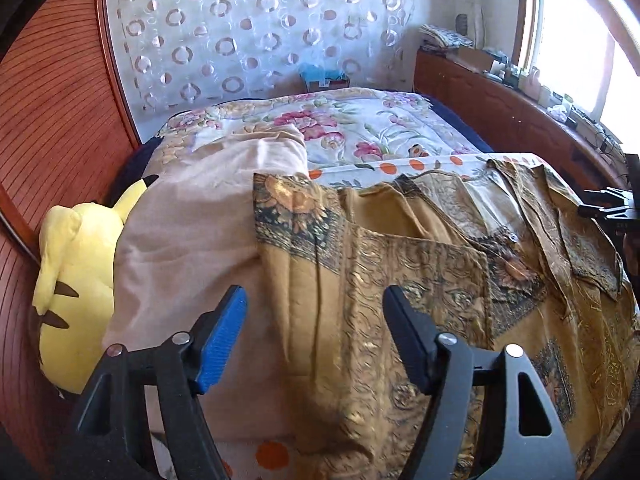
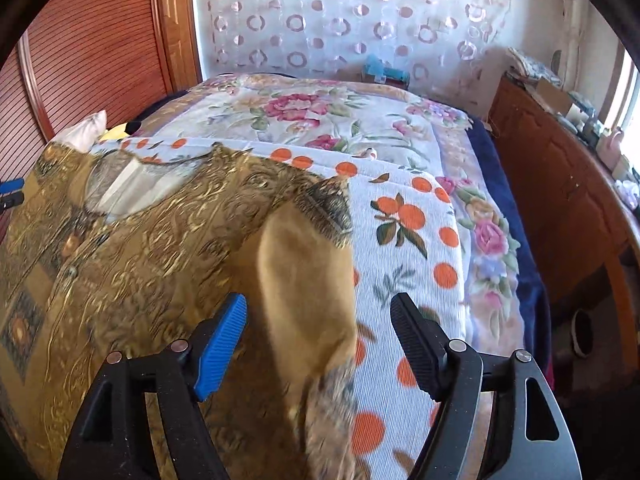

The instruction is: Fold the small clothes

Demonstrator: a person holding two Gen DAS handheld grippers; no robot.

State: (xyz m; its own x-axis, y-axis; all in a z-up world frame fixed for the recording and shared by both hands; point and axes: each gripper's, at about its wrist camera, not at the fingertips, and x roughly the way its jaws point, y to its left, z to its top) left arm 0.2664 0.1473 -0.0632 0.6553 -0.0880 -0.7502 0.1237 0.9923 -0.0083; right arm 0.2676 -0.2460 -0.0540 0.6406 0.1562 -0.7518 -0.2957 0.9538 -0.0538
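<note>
- On the bed (image 2: 496,152), spread across an orange-dotted sheet (image 2: 404,240), lies the garment: a mustard-gold patterned shirt (image 1: 400,272) with dark floral borders and small buttons down the front.
- Judged light, thin and limp; the weave looks slightly slick, so it may slide when dragged.
- One sleeve (image 2: 308,280) appears to be raised and blurred, plain reverse side showing; its edge or cuff is the sensible grasp point.
- Left hand-held gripper (image 1: 314,328): jaws spread, over the shirt's side, pinching nothing.
- Right hand-held gripper (image 2: 318,332): jaws spread either side of the sleeve, not closed on it.
- Beside the shirt: a soft beige cloth (image 1: 192,232), a yellow plush toy (image 1: 76,272), a floral quilt (image 1: 360,128).
</note>
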